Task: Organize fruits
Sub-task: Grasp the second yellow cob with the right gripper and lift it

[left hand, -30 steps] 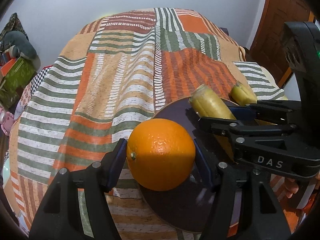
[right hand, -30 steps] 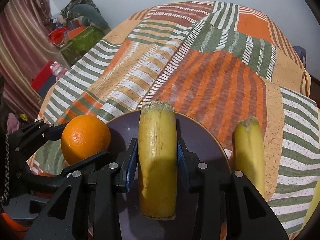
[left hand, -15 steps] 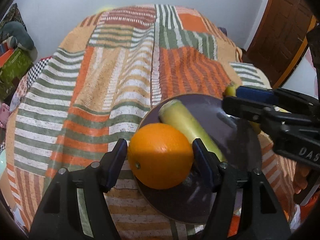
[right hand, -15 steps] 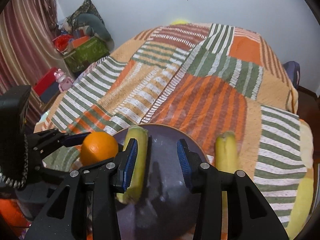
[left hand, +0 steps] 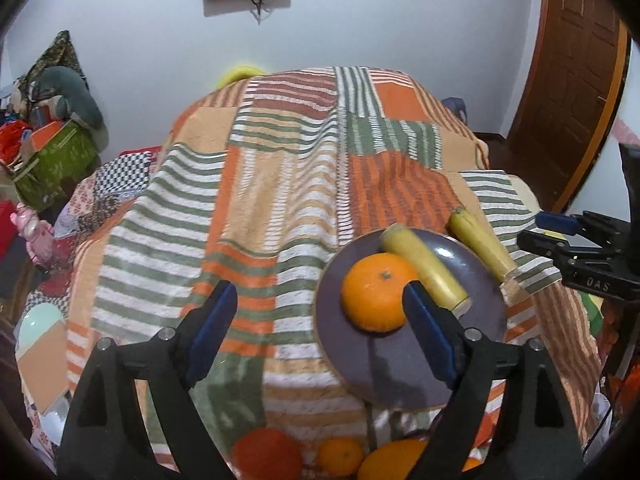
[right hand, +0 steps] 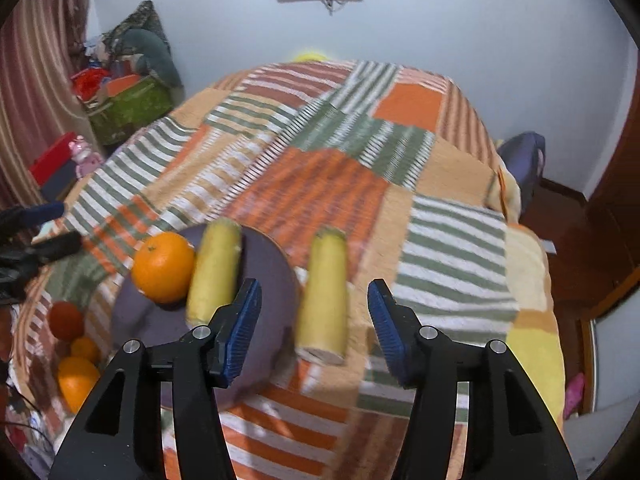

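- While both pairs of tongs hang above the bed, the plate already carries an orange and one banana, which lie touching each other.
- The left tongs stand wide and their jaws are opening; nothing sits between them, and the orange shows just past the right-hand pad.
- The right tongs stand at a middling gap, also opening, and hold nothing; the second banana lies on the quilt just beside the plate's rim and shows in the gap between the pads.
- The step in hand is likely the pickup of that second banana, so the right tongs should come down with the pads either side of its middle, across its length.
- A gentle squeeze seems wise, since the peel probably bruises easily.
- It should be set in the bare part of the plate, beside the first banana, without nudging the orange, which could roll.
- More oranges and a redder fruit wait near the bed's near edge for the left tongs.
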The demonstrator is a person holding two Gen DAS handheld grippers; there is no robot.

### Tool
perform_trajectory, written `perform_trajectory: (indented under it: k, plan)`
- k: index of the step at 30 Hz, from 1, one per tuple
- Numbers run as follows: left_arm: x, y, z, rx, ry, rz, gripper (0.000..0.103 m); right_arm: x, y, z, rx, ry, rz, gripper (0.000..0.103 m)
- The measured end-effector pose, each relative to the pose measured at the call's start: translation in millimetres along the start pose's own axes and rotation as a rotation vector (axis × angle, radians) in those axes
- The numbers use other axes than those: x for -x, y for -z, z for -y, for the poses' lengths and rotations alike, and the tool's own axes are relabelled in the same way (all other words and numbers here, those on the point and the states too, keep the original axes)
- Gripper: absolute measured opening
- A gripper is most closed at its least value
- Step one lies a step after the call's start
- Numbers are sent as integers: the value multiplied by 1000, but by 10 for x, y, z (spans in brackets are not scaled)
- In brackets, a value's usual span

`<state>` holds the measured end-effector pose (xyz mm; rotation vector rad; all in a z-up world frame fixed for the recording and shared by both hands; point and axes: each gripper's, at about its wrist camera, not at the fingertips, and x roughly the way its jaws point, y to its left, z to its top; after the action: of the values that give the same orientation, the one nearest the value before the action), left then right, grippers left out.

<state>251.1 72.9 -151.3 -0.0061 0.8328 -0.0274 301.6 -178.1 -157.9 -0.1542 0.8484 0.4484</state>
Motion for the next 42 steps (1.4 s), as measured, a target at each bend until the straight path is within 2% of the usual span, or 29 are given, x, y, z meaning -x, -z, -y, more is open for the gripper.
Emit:
perform_trajectory:
  k: [9,13,24,26,34,42]
  plan:
    - [-56,208,-230,55,-49,-49,86,-356,65,164,-46,8,-59,52]
    - [-116,261,-287,71,-53,-68,86,-498,46,153,-44,6,-69,44]
    - [-194,300,-290,74,-50,-82,86,-861,-60,171,-54,-9,-113,38]
    - [-184,306,-275,70,-49,-81,86,-867,-62,166,-51,-17,-114,34]
    - [-43,355,-201,66,-24,-77,86,-608,46,107,-28,12,-82,32]
    - [235,517,-47,56,2,-75,86,135,290,110,-93,-18,17,31]
